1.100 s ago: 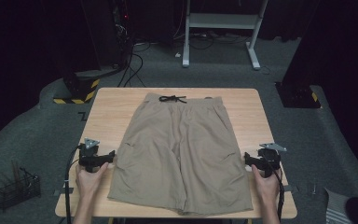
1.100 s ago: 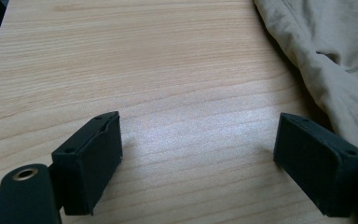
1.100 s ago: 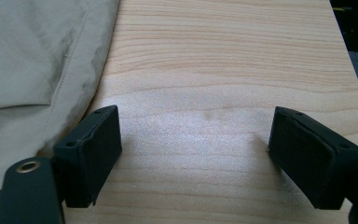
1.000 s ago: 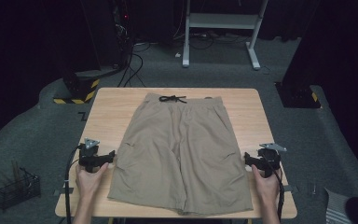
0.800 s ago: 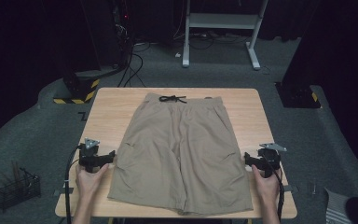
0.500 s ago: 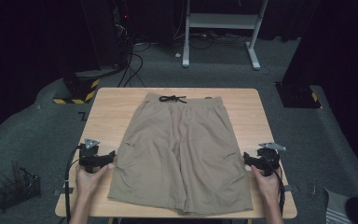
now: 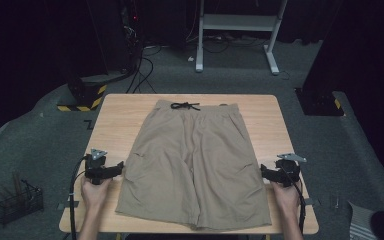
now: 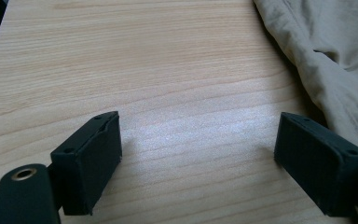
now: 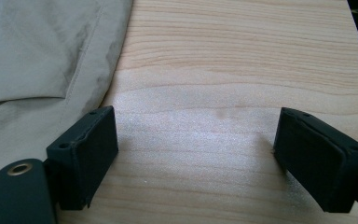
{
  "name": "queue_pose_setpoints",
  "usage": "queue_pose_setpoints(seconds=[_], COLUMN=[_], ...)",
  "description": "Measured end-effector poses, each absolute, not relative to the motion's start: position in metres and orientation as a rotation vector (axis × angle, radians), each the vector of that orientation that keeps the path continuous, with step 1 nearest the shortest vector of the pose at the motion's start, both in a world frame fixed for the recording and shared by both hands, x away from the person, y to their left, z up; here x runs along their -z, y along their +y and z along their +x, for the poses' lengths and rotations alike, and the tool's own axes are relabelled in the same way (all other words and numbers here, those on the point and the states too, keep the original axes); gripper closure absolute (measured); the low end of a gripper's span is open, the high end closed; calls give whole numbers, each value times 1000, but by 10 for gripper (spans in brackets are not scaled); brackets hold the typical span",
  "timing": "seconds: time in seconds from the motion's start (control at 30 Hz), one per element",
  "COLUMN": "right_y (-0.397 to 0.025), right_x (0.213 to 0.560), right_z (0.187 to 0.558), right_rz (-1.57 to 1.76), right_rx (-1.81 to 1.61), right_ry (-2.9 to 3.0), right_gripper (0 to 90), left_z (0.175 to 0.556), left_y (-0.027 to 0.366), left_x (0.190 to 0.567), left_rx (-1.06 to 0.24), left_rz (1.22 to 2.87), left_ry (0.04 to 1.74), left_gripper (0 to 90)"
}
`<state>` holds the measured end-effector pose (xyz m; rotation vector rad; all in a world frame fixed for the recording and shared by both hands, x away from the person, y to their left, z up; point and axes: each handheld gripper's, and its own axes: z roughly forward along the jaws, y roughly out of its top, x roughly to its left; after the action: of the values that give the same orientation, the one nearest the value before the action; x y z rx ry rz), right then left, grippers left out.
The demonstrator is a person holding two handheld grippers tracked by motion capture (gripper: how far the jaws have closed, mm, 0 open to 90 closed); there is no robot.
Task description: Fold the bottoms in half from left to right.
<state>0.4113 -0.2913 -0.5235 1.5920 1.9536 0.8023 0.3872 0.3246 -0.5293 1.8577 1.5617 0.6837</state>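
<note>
Left gripper [image 7: 114,169] spread wide over bare wood, just left of the shorts [image 7: 195,160]. Right gripper [image 7: 265,171] likewise spread, just right of them. Shorts flat mid-table [image 7: 125,107], drawstring [image 7: 185,105] at far edge, hems near.

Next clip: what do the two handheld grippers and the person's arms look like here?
Both are matte black. The left claw and right claw each have two blocky rectangular jaws with small screw holes and a brass-ringed hole at the base. Each carries a grey three-cornered plate on top and trails a black cable. The forearms are bare, no sleeves visible.
</note>
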Motion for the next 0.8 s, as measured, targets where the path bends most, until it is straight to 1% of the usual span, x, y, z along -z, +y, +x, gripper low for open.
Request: queue_pose_setpoints(seconds=[0.07, 0.2, 0.27, 0.47, 0.5, 0.57, 0.67, 0.77, 0.8], right_y=[-292, -292, -294, -294, -293, -293, -293, -292, -292], right_x=[523, 523, 523, 520, 518, 517, 516, 516, 515], right_z=[411, 409, 408, 406, 405, 404, 403, 403, 404], right_rz=[1591, 1591, 1591, 1592, 1562, 1560, 1572, 1570, 1567], right_rx=[-803, -805, -818, -884, -908, -948, -984, -992, -992], right_ry=[1956, 1951, 1938, 1926, 1925, 1920, 1922, 1944, 1954], right_gripper=[138, 170, 210, 228, 230, 232, 230, 233, 234], left_z=[387, 383, 381, 377, 376, 377, 379, 381, 382], left_y=[324, 325, 327, 326, 322, 320, 316, 308, 306], left_x=[529, 528, 525, 517, 514, 512, 510, 507, 506], left_rx=[-680, -672, -662, -670, -673, -654, -660, -593, -564], left_rz=[1862, 1842, 1810, 1799, 1797, 1799, 1810, 1804, 1801], left_ry=[1558, 1541, 1524, 1475, 1457, 1448, 1435, 1394, 1387], left_gripper=[151, 183, 188, 205, 235, 248, 243, 240, 252])
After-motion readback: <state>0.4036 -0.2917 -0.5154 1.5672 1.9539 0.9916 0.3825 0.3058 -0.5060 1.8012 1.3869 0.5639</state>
